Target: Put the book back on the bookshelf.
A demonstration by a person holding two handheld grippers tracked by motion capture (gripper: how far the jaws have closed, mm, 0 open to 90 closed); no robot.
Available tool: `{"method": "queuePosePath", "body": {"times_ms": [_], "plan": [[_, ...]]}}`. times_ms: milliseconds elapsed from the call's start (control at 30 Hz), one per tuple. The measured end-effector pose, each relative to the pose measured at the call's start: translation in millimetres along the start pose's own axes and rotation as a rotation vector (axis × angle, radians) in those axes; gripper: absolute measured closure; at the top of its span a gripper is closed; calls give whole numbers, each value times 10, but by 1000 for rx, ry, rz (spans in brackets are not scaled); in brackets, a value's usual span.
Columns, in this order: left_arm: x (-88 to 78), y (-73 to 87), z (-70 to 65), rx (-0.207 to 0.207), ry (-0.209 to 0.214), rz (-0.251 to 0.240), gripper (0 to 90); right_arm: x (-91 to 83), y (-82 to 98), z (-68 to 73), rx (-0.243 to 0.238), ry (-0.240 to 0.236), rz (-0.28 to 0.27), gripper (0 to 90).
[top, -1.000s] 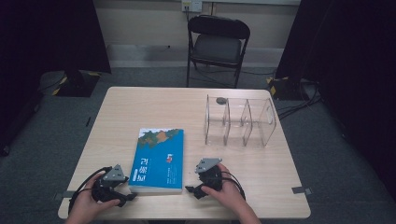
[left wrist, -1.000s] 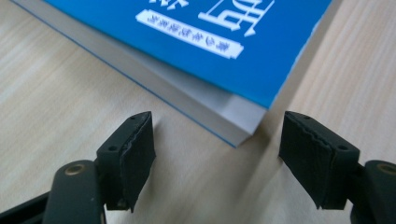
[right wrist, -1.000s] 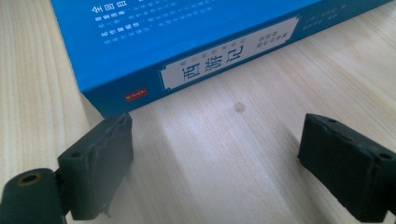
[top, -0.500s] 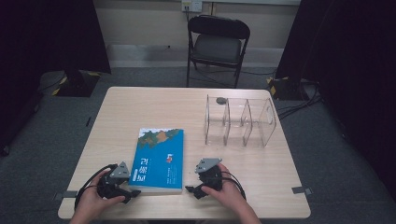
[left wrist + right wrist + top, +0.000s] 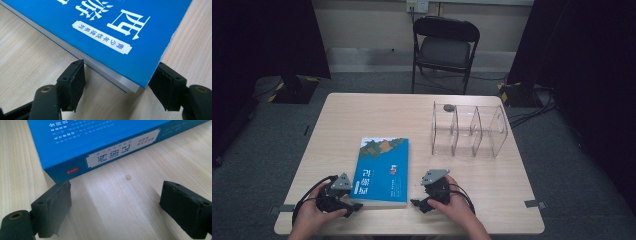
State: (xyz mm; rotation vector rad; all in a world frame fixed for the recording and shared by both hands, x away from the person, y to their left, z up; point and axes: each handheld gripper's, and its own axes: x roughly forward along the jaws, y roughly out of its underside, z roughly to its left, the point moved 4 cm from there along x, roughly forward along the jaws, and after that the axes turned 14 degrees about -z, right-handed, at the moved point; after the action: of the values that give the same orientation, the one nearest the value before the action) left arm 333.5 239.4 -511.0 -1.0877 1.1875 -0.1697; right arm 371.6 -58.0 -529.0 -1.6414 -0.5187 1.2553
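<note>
A blue book (image 5: 382, 170) lies flat on the wooden table (image 5: 362, 110), near its front edge. My left gripper (image 5: 354, 202) sits at the book's near left corner. In the left gripper view the book (image 5: 105, 32) pokes that corner between the jaws of my left gripper (image 5: 120, 72). The jaws have just been closing, and both pads touch the corner's two edges. My right gripper (image 5: 417, 202) rests on the table beside the book's near right corner. In the right gripper view, my right gripper (image 5: 115, 192) stands wide open over bare wood, one pad close to the book's spine (image 5: 120, 152).
A clear plastic organizer (image 5: 469, 131) with upright dividers stands at the table's right rear, with a small dark object (image 5: 448, 107) on its far left corner. A black folding chair (image 5: 444, 45) stands beyond the table. Cables trail from both grippers.
The left hand has settled slightly closer to the book's corner. The book and the right gripper have kept still.
</note>
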Motion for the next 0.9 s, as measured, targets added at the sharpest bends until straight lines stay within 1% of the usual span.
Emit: {"method": "queuePosePath", "body": {"times_ms": [267,300,333,433,467,567,600,667,700,800,867,900], "plan": [[-20,-21,15,-19,13,-11,316,0,0,0,0,0,0,95],[-17,-23,13,-31,14,-14,316,0,0,-1,0,0,0,95],[-24,-31,20,-21,18,-4,315,0,0,-1,-1,1,0,95],[-34,-52,16,-19,13,0,316,0,0,0,0,0,0,95],[-42,-61,2,-30,9,-9,316,0,0,0,0,0,0,95],[-62,-82,7,-25,10,-18,316,0,0,0,-1,2,0,94],[-88,-110,13,-30,16,-35,317,0,0,0,0,0,0,94],[-107,-121,20,-32,17,-42,316,0,0,0,0,0,0,95],[-108,-126,23,-38,22,-55,317,0,0,0,0,0,0,94],[-105,-135,10,-44,14,-40,316,0,0,1,1,1,2,94],[-108,-147,18,-25,14,-33,316,1,0,1,2,2,2,94],[-110,-154,15,-29,14,-35,316,1,-1,1,-1,2,1,94]]}}
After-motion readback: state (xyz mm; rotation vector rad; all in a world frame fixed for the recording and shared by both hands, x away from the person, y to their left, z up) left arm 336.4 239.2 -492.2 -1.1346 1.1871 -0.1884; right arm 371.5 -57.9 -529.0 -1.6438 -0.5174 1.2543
